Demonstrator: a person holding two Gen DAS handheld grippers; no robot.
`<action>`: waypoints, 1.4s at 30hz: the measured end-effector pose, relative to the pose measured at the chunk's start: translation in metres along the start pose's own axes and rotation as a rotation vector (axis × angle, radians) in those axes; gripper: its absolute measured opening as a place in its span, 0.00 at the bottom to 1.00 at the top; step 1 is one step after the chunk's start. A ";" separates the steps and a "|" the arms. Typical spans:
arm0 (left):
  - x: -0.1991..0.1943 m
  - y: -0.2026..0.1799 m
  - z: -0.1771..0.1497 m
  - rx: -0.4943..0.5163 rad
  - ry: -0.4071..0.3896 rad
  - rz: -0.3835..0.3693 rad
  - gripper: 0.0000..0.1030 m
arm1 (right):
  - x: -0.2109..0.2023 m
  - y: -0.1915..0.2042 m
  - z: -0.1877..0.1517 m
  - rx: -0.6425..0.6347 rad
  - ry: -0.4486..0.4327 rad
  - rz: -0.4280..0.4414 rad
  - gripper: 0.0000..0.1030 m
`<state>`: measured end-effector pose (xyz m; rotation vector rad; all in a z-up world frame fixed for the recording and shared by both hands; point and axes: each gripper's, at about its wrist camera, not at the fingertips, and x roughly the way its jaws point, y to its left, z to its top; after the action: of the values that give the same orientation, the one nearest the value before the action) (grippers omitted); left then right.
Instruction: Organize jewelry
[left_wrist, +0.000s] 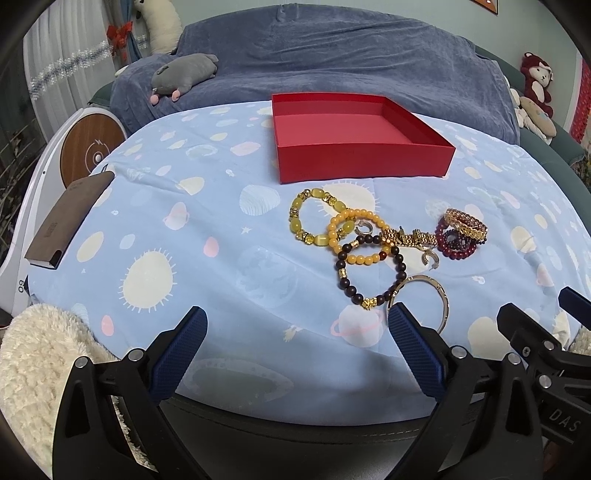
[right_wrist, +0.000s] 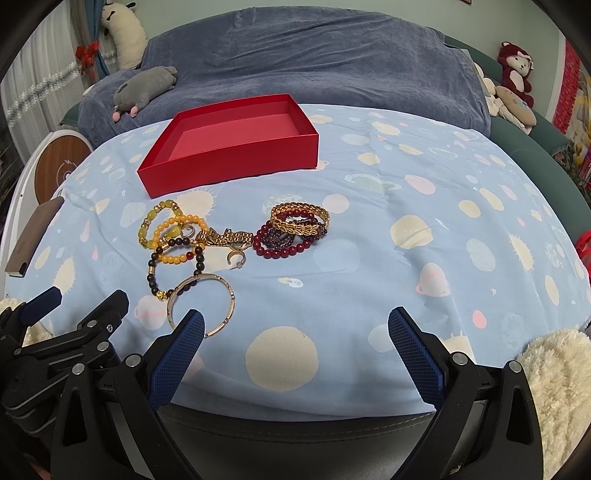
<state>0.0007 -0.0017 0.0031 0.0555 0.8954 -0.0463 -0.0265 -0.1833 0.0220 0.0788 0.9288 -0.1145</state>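
An empty red box (left_wrist: 364, 162) (right_wrist: 236, 158) stands on the blue table cloth. In front of it lies a heap of jewelry: a yellow-green bead bracelet (left_wrist: 295, 219) (right_wrist: 146, 229), an orange bead bracelet (left_wrist: 364, 260) (right_wrist: 173, 258), a dark bead bracelet (left_wrist: 345, 286) (right_wrist: 151, 277), a gold watch band (left_wrist: 406, 238) (right_wrist: 225, 236), red bead bracelets (left_wrist: 458, 254) (right_wrist: 280, 253), a gold leaf bangle (left_wrist: 467, 223) (right_wrist: 299, 219) and a thin gold bangle (left_wrist: 441, 295) (right_wrist: 231, 299). My left gripper (left_wrist: 297, 325) is open and empty near the front edge. My right gripper (right_wrist: 295, 326) is open and empty, right of the thin bangle.
A brown notebook (left_wrist: 70, 218) (right_wrist: 31, 236) lies at the table's left edge. A sofa with a blue cover (left_wrist: 332, 55) and a grey plush toy (left_wrist: 184, 72) stand behind the table. White fleece (left_wrist: 40, 362) (right_wrist: 557, 387) lies at the front corners.
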 end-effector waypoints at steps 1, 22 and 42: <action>0.001 0.001 0.001 -0.006 0.006 -0.004 0.92 | 0.000 -0.001 0.002 0.002 -0.002 0.002 0.93; 0.021 -0.016 0.000 0.045 0.082 -0.104 0.92 | 0.027 -0.031 0.010 0.146 0.035 -0.028 0.93; 0.039 -0.041 -0.001 0.104 0.131 -0.175 0.08 | 0.034 -0.035 0.017 0.146 0.054 0.000 0.93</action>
<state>0.0218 -0.0435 -0.0291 0.0782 1.0267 -0.2546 0.0021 -0.2218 0.0044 0.2181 0.9731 -0.1809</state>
